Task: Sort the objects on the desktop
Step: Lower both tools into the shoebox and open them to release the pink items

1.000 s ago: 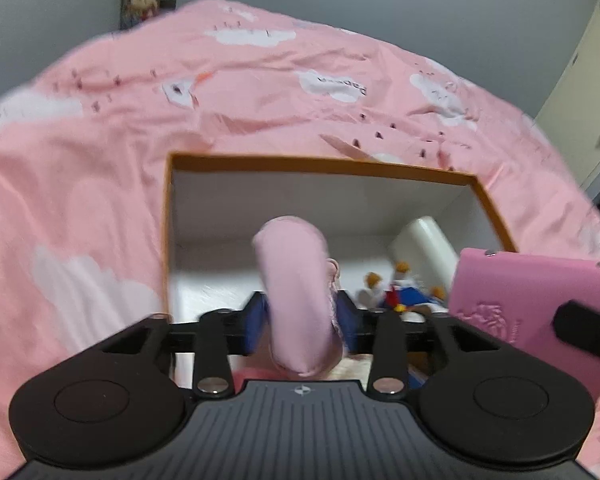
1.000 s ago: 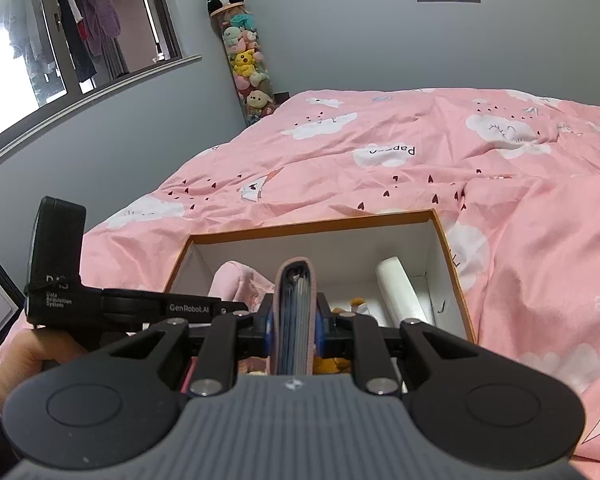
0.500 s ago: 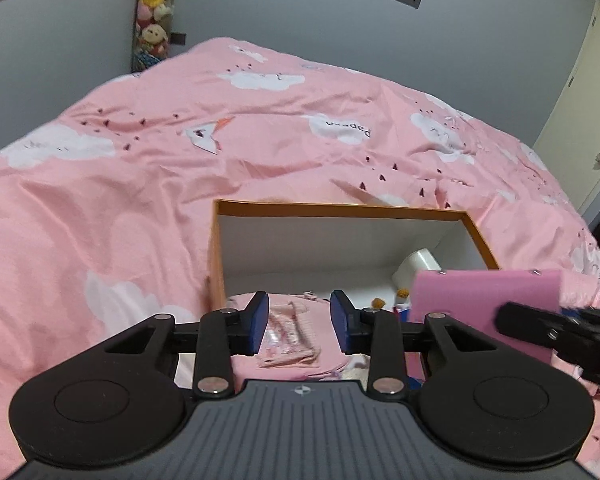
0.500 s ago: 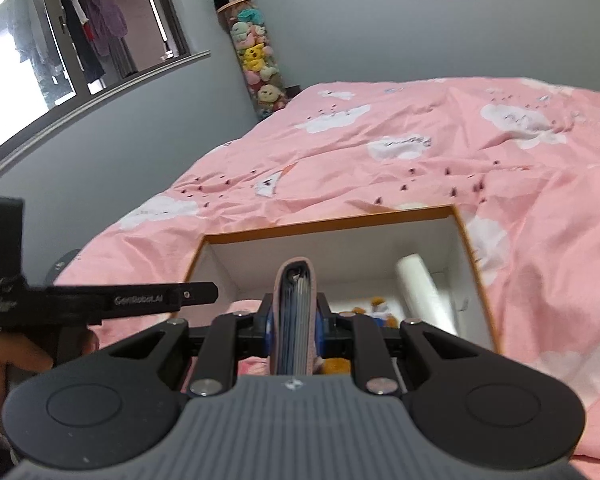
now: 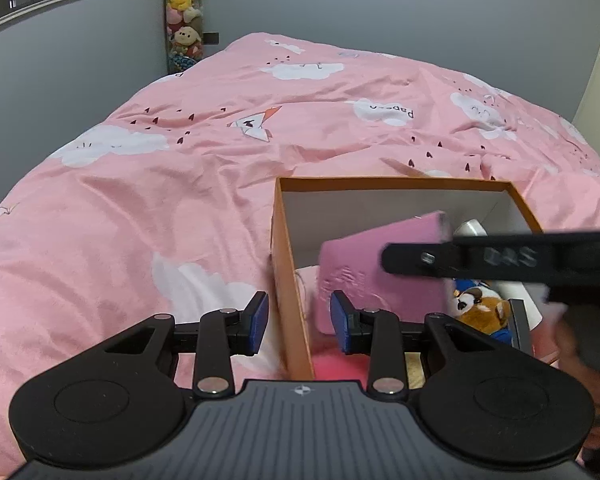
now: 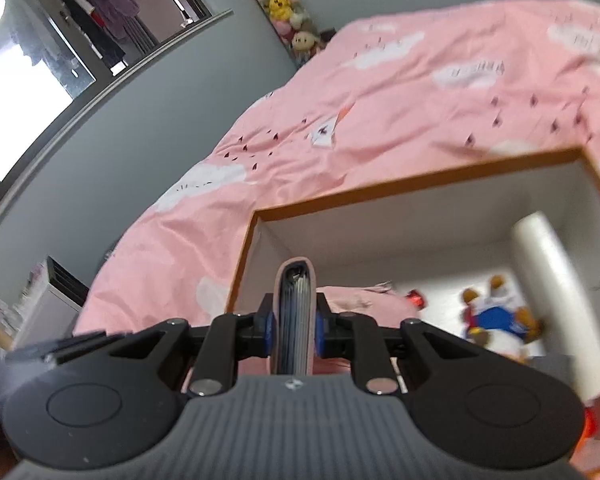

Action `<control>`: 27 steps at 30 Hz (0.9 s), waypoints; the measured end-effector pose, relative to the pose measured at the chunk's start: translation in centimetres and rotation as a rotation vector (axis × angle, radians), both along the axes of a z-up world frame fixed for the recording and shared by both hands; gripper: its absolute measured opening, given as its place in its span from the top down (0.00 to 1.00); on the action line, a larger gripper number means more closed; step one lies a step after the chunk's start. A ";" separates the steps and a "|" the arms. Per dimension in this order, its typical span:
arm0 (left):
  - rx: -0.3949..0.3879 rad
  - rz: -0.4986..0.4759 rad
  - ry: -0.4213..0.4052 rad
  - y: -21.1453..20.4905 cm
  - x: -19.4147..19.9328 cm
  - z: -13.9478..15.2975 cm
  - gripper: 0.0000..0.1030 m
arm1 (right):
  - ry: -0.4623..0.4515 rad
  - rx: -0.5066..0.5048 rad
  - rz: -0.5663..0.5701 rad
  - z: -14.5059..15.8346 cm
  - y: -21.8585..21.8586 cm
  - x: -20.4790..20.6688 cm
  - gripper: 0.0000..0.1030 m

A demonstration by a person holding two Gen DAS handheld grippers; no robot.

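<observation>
An orange-rimmed cardboard box (image 5: pixel 392 181) with white inner walls lies open on the bed. My left gripper (image 5: pixel 299 322) hovers over the box's left wall, open, with nothing between its blue pads. My right gripper (image 6: pixel 294 326) is shut on a pink notebook (image 6: pixel 294 292), held edge-on with its pages showing, over the near left part of the box (image 6: pixel 420 179). The left wrist view shows that notebook (image 5: pixel 376 268) tilted inside the box opening. On the box floor lie a pink pouch (image 6: pixel 360 300), a plush toy (image 6: pixel 496 328) and a white roll (image 6: pixel 552 280).
A pink cloud-print duvet (image 5: pixel 180 200) surrounds the box on all sides. A column of plush toys (image 5: pixel 184 12) stands in the far corner against the grey wall. A window (image 6: pixel 24 92) is on the left, with a white unit (image 6: pixel 56 300) below it.
My left gripper let go of the pink pouch into the box, narrowed and drew back to the left. My right gripper came down over the box with the notebook and rolled.
</observation>
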State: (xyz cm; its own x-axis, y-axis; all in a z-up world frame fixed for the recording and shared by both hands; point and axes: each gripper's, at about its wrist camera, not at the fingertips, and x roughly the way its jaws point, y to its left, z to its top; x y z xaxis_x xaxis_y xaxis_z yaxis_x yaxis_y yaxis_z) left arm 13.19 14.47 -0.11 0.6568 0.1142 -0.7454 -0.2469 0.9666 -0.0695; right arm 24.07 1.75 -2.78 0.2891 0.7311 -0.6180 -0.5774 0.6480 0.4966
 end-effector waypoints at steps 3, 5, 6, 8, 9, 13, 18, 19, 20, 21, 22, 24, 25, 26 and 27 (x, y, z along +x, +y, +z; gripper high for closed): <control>0.004 -0.004 0.000 0.0 0.0 -0.2 0.62 | 0.040 0.002 -0.006 -1.2 1.0 1.2 0.80; 0.005 -0.005 0.000 -0.1 0.0 -0.4 0.62 | 0.077 -0.039 -0.017 -2.2 1.5 1.9 0.80; 0.006 -0.006 0.001 -0.2 0.1 -0.5 0.62 | 0.089 -0.058 -0.024 -2.6 1.6 2.3 0.79; 0.007 -0.012 0.005 -0.3 0.2 -0.8 0.62 | 0.100 -0.069 -0.037 -3.2 1.4 2.8 0.78; 0.007 -0.015 0.008 -0.3 0.2 -0.9 0.62 | 0.104 -0.072 -0.043 -3.3 1.3 3.1 0.78; -0.001 -0.019 0.016 -0.4 0.2 -1.2 0.62 | 0.019 -0.158 -0.044 -3.1 1.9 2.8 0.68; -0.004 -0.019 0.018 -0.4 0.0 -1.1 0.62 | -0.072 -0.250 -0.021 -2.6 2.5 2.3 0.62; -0.007 -0.018 0.018 -0.3 0.0 -1.1 0.62 | -0.077 -0.266 -0.022 -2.6 2.4 2.3 0.54; -0.010 -0.016 0.017 -0.3 0.0 -1.1 0.62 | -0.086 -0.294 -0.023 -2.6 2.5 2.3 0.45; -0.014 -0.014 0.015 -0.3 0.0 -1.1 0.62 | -0.097 -0.323 -0.023 -2.7 2.5 2.3 0.43; -0.018 -0.014 0.014 -0.3 0.0 -1.1 0.62 | -0.106 -0.348 -0.019 -2.8 2.4 2.2 0.43; -0.023 -0.016 0.014 -0.3 -0.1 -1.1 0.62 | -0.103 -0.359 0.006 -2.9 2.1 2.1 0.44; -0.024 -0.018 0.016 -0.3 -0.1 -1.2 0.62 | -0.093 -0.356 0.016 -2.9 1.9 2.1 0.44; -0.025 -0.019 0.017 -0.3 -0.1 -1.2 0.62 | -0.083 -0.356 0.021 -2.9 1.7 2.1 0.44; -0.025 -0.020 0.019 -0.4 -0.2 -1.3 0.62 | -0.079 -0.362 0.022 -2.9 1.7 2.0 0.44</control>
State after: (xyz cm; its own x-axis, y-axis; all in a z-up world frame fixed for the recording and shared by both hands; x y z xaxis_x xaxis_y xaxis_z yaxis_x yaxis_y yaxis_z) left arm 13.02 14.09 -1.37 0.6448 0.0819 -0.7599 -0.2285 0.9694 -0.0894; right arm 26.11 3.45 -5.72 0.3328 0.4757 -0.8142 -0.6209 0.7604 0.1904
